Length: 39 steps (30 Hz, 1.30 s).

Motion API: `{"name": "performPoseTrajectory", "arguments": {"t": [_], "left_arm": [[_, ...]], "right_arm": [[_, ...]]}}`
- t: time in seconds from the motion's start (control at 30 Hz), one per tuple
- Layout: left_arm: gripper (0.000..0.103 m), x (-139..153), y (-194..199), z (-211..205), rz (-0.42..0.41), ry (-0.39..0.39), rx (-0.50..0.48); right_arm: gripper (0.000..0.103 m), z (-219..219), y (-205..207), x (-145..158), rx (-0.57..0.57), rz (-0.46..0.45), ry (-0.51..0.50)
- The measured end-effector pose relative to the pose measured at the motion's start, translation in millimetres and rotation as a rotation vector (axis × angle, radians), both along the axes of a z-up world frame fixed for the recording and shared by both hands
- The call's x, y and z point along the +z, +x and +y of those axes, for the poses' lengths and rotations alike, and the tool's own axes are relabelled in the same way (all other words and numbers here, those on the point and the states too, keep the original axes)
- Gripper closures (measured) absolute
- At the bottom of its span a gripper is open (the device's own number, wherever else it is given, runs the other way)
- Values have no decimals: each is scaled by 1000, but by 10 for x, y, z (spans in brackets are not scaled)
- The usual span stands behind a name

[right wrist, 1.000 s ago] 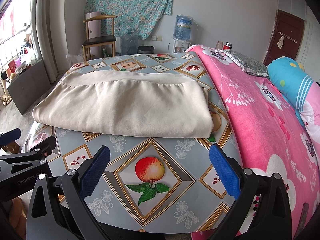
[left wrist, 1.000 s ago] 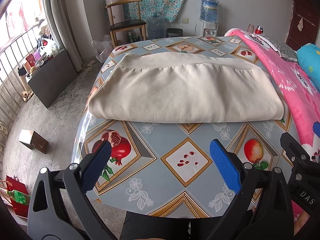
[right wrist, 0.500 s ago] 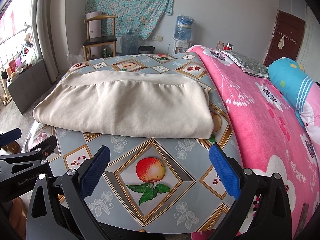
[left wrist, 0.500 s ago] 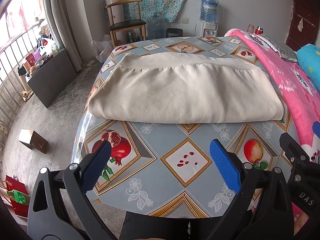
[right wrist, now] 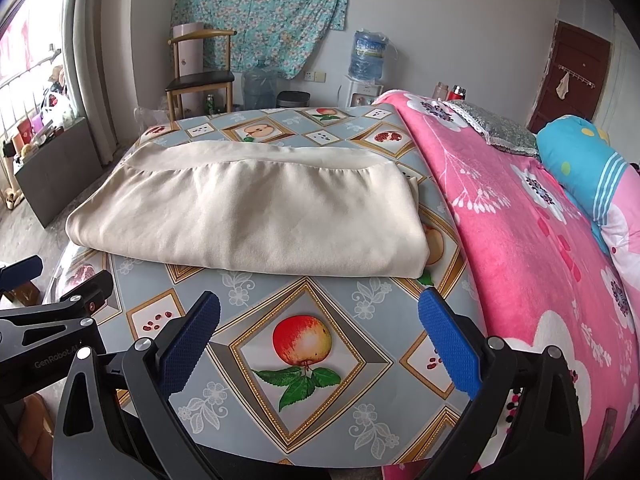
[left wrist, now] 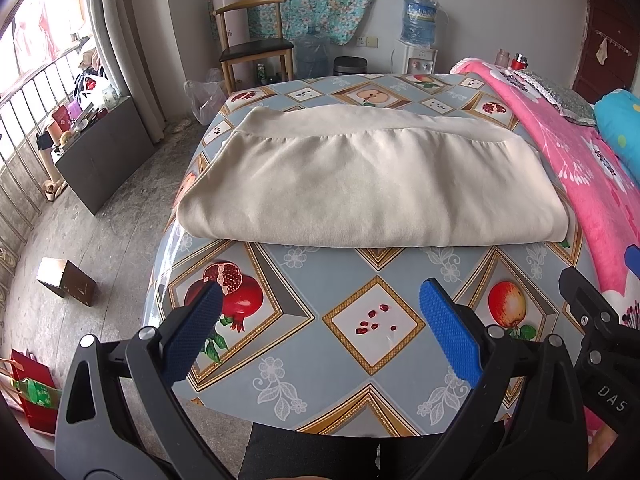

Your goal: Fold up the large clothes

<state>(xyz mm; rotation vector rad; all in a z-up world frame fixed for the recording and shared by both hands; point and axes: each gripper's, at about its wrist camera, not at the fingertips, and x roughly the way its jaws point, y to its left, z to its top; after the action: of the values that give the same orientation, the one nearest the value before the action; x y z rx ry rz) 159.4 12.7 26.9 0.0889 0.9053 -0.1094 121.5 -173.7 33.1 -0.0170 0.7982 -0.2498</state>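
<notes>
A cream garment (left wrist: 368, 184) lies folded into a wide rectangle on the fruit-patterned tablecloth (left wrist: 372, 320); it also shows in the right wrist view (right wrist: 256, 212). My left gripper (left wrist: 320, 292) is open and empty, hovering over the table's near edge, short of the garment. My right gripper (right wrist: 318, 304) is open and empty, beside the left one, also short of the garment's near fold. The right gripper's body shows at the right edge of the left wrist view (left wrist: 592, 320).
A pink floral blanket (right wrist: 520, 220) and a blue pillow (right wrist: 580, 160) lie to the right of the table. A wooden chair (left wrist: 252, 44), a water dispenser (left wrist: 416, 36) and a dark cabinet (left wrist: 100, 152) stand beyond and left. A small box (left wrist: 66, 280) sits on the floor.
</notes>
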Motion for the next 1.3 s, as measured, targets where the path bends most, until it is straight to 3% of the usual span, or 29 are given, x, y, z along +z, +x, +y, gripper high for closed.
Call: {"name": "performPoseTrajectory", "arguments": {"t": [1.3], "left_arm": [[8,-3,9,18,0,-2,2]], "right_arm": [[6,6,-8,-29,2,1,-3]]}}
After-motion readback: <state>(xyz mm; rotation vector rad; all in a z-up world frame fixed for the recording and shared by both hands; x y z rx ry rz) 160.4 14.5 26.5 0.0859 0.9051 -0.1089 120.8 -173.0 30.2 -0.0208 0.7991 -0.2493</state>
